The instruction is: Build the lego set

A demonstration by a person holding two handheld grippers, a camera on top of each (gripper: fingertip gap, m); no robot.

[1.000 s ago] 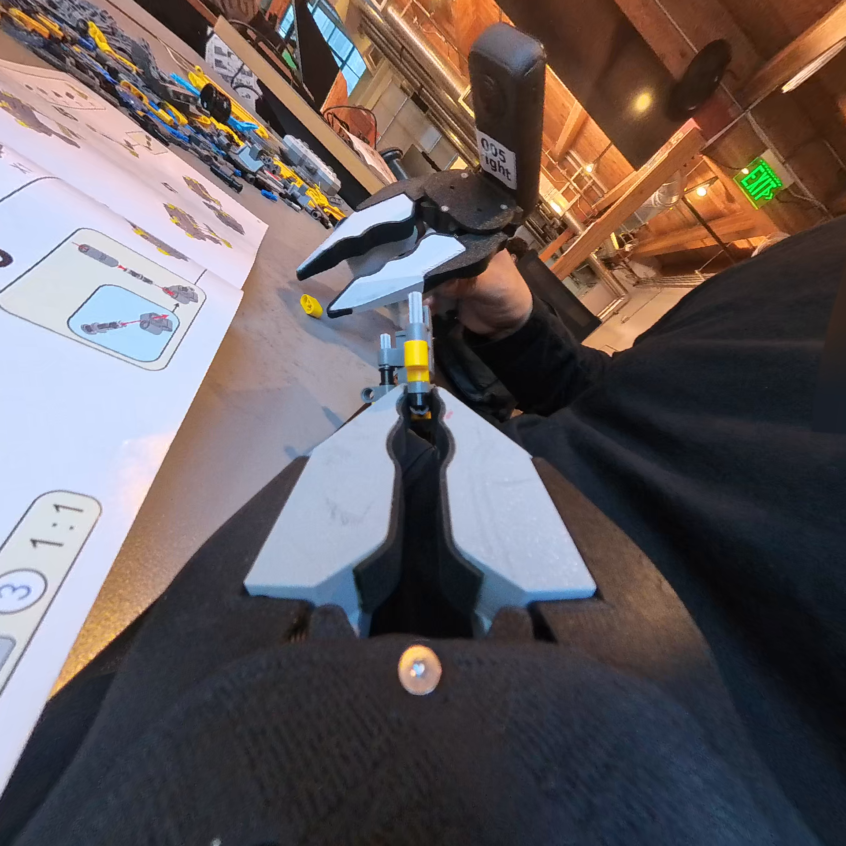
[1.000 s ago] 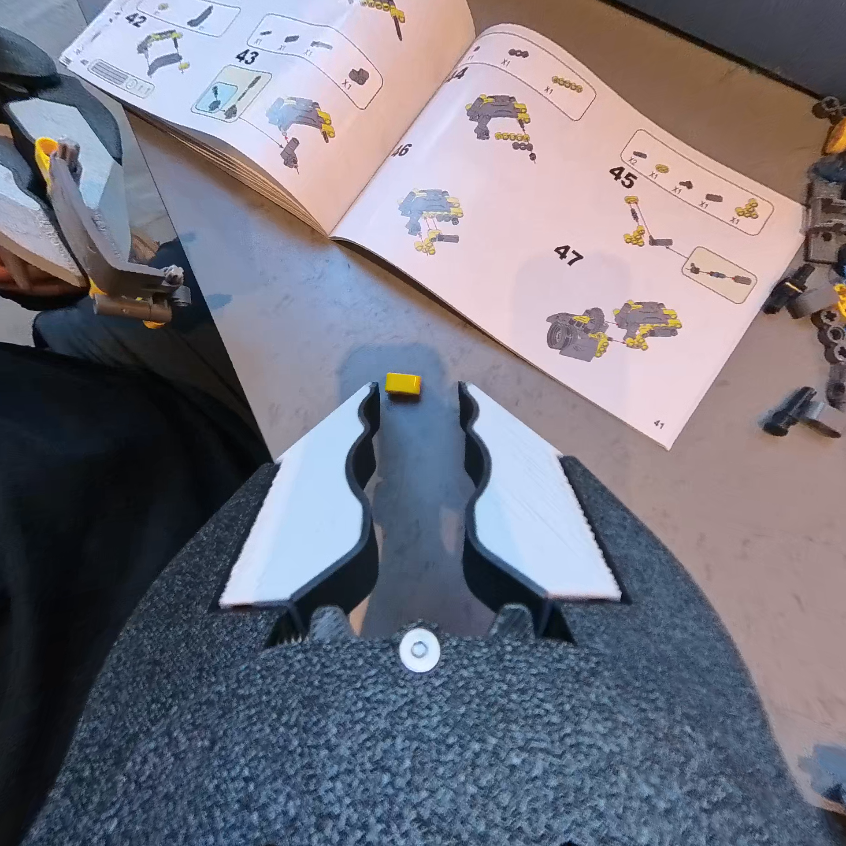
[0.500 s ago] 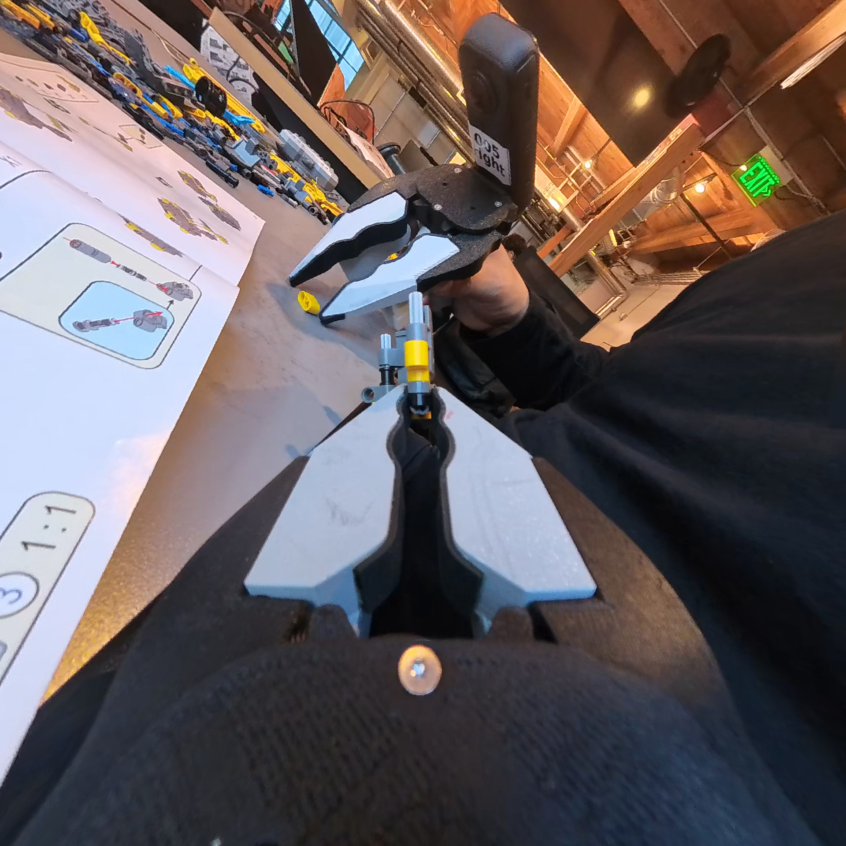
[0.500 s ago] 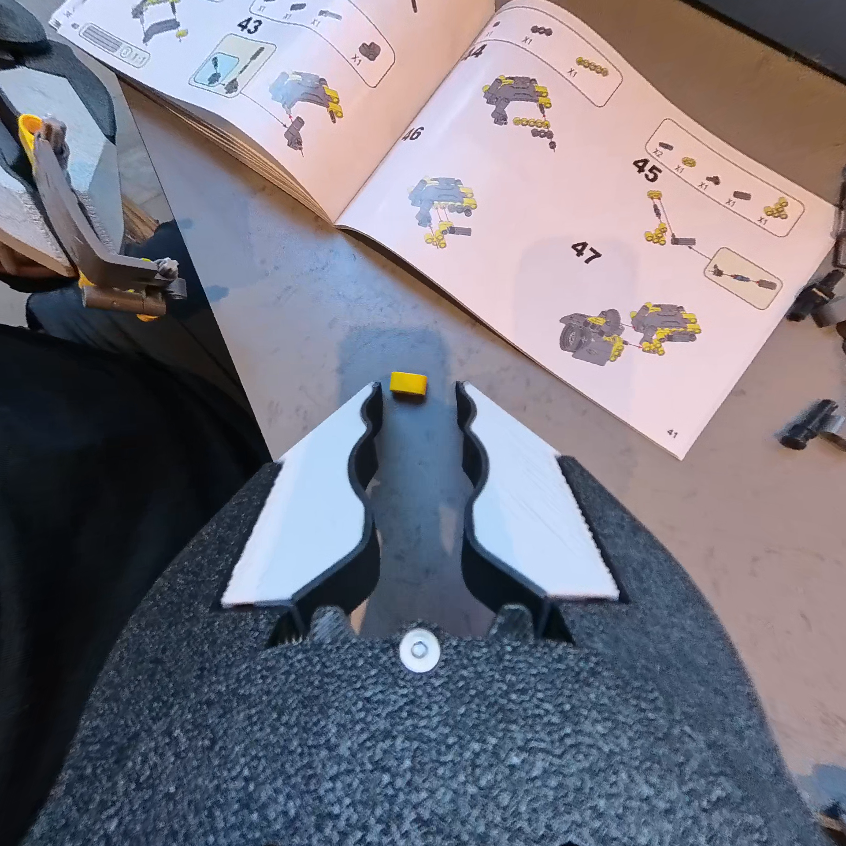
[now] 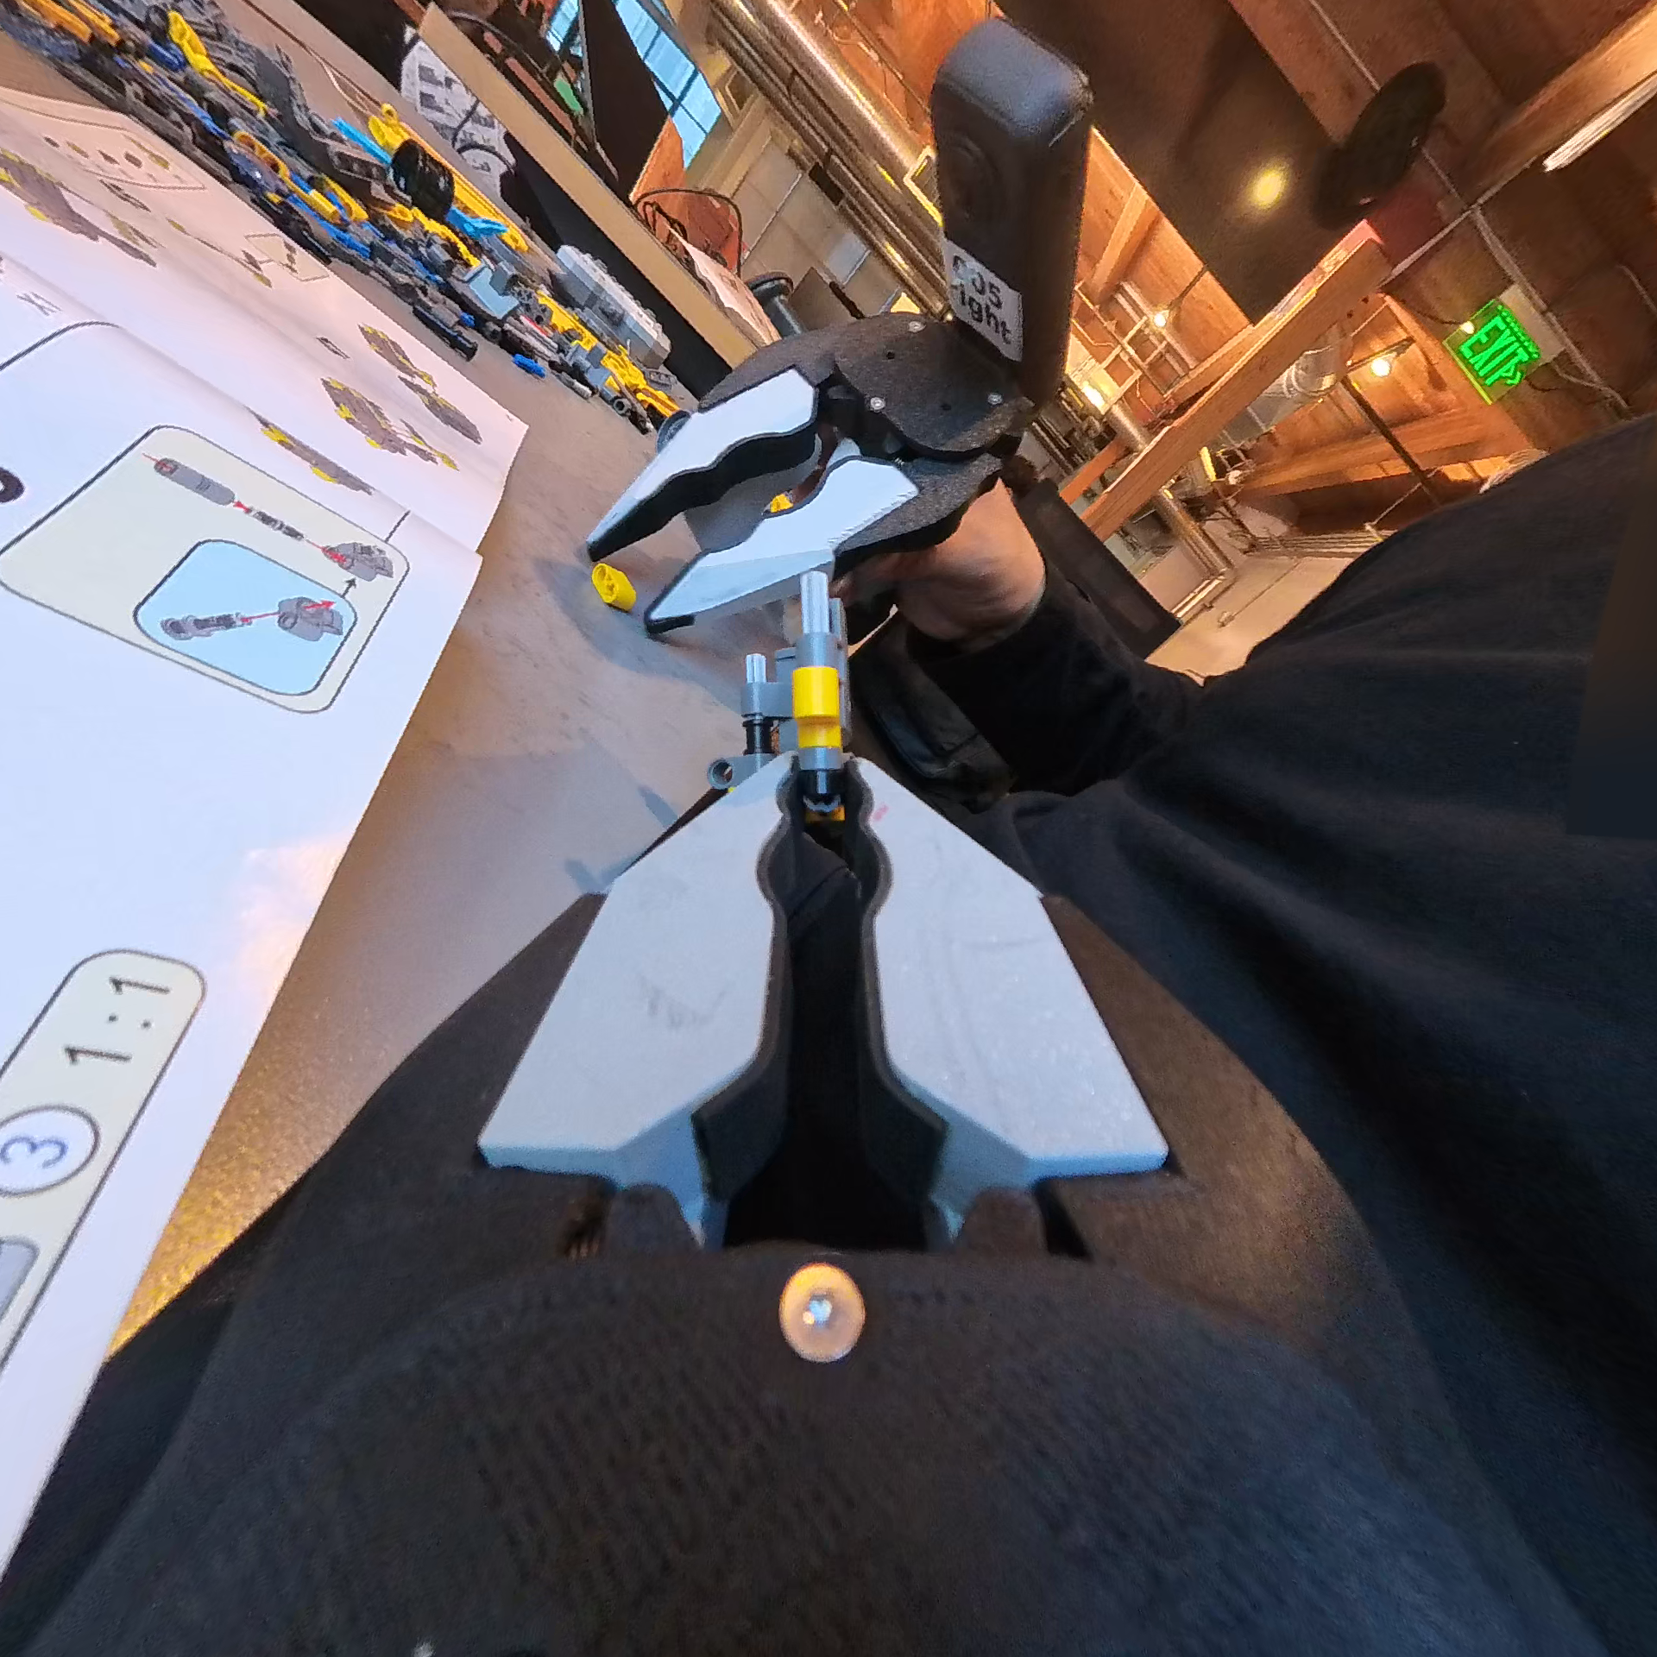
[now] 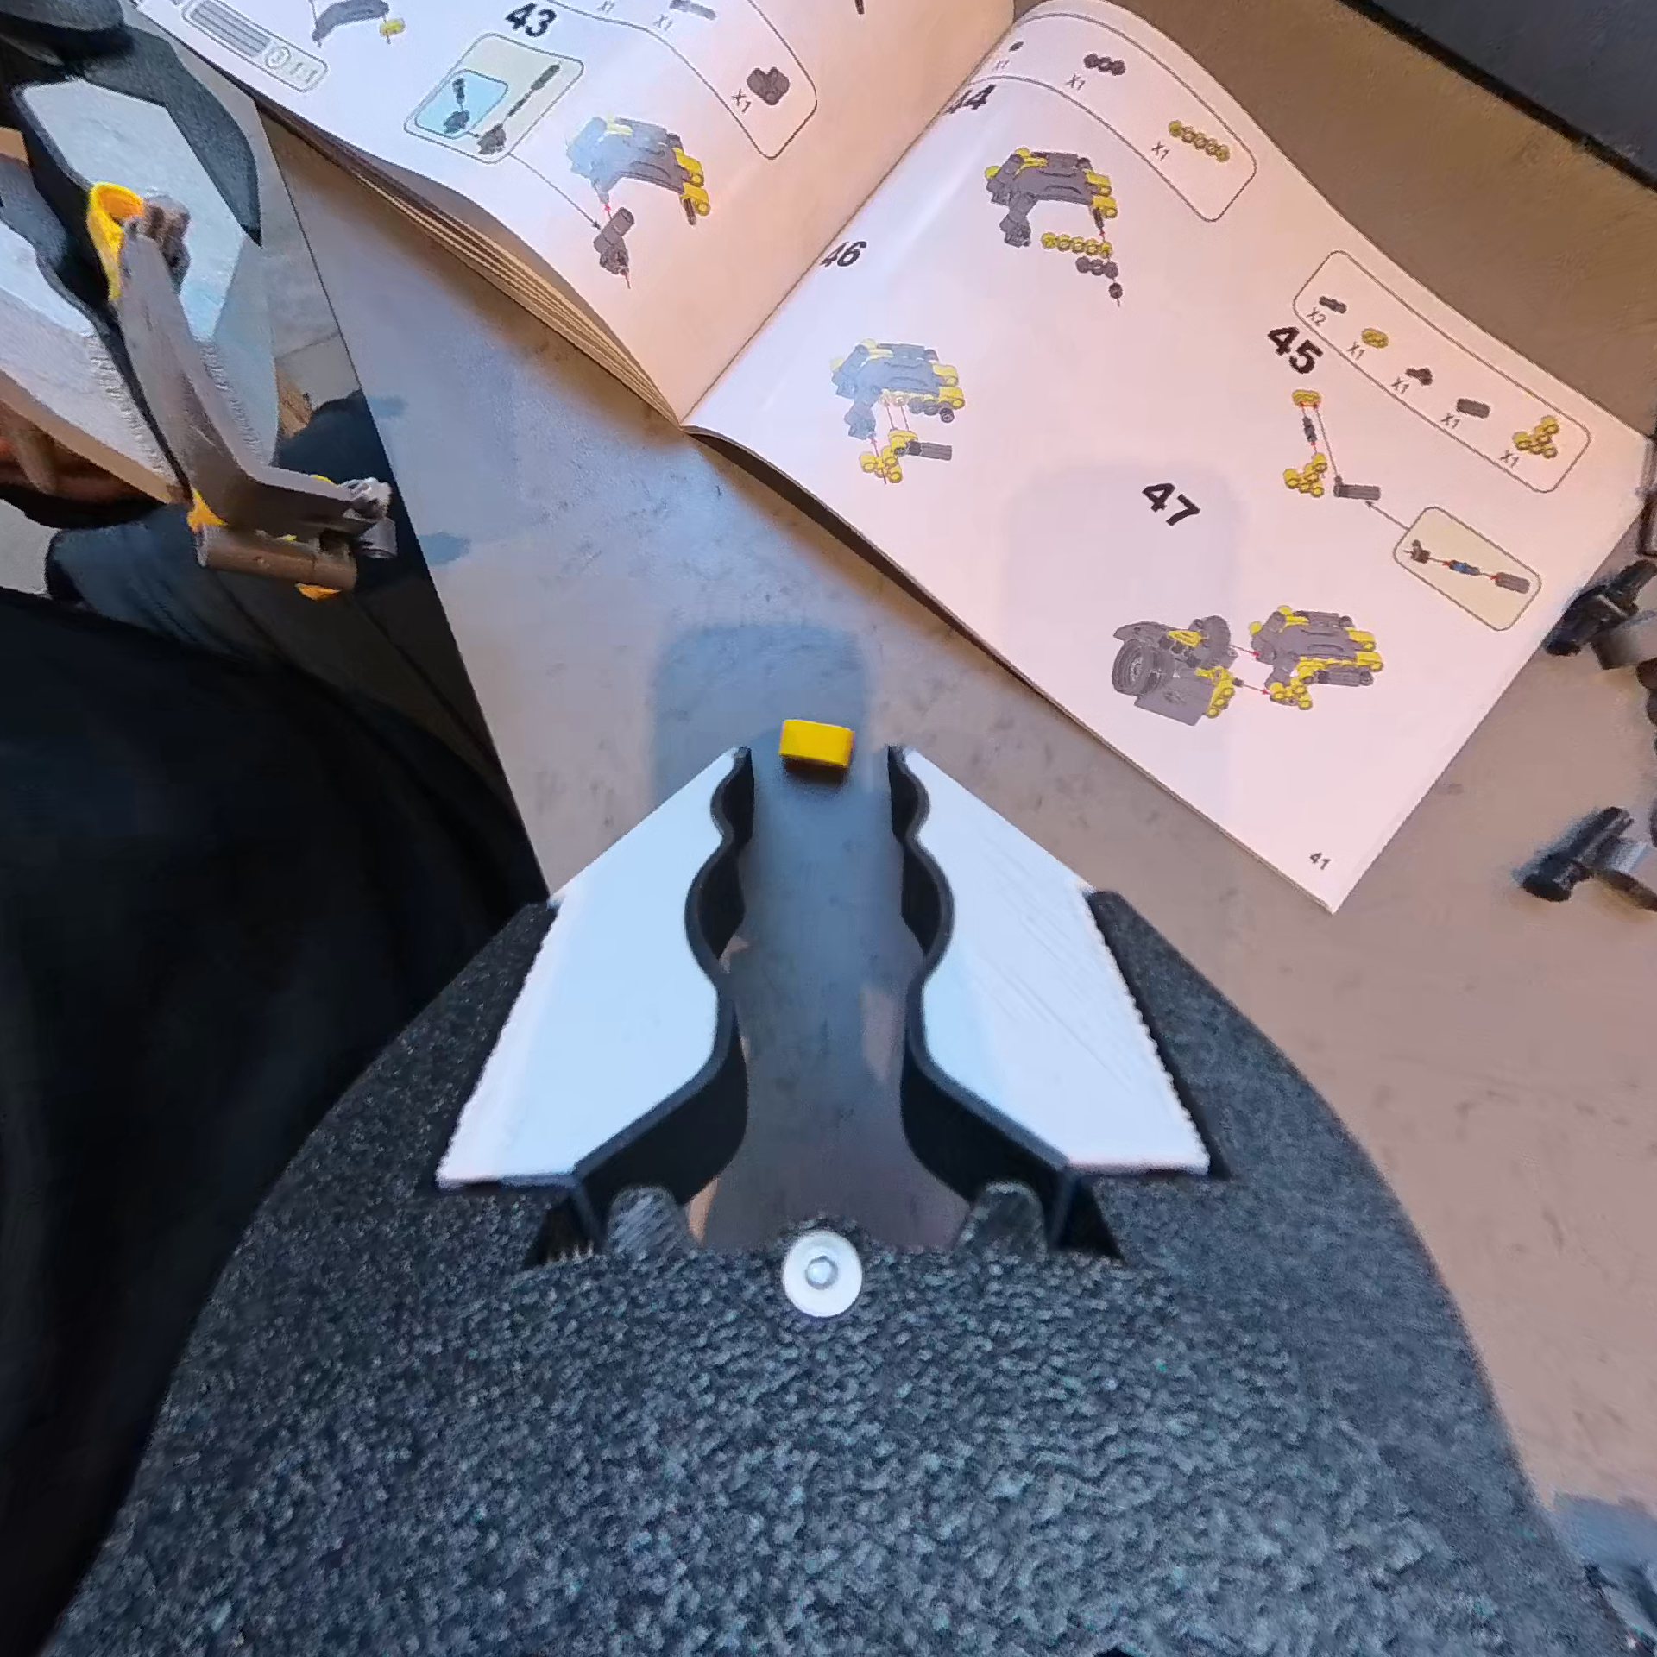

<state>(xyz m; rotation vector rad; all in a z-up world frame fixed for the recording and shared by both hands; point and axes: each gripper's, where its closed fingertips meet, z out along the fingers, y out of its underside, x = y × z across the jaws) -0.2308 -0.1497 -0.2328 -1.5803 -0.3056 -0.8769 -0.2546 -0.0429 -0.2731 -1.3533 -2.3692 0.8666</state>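
Clamping a grey-and-yellow brick assembly, the left claw faces the spread right claw straddling a yellow piece.

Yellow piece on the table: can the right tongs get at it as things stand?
Probably yes. The right tongs are open with the yellow piece lying free at their tips, nothing between; the open booklet lies farther off.

- On my left gripper I see pale grey jaws in a black speckled body.
- It clamps a small assembly: grey parts, one yellow band.
- My right gripper has white jaws edged in black.
- The little piece between their tips is yellow.
- The table is mottled grey.
- The booklet is white, with grey-and-yellow drawings.
- Far loose parts look yellow, blue, grey.
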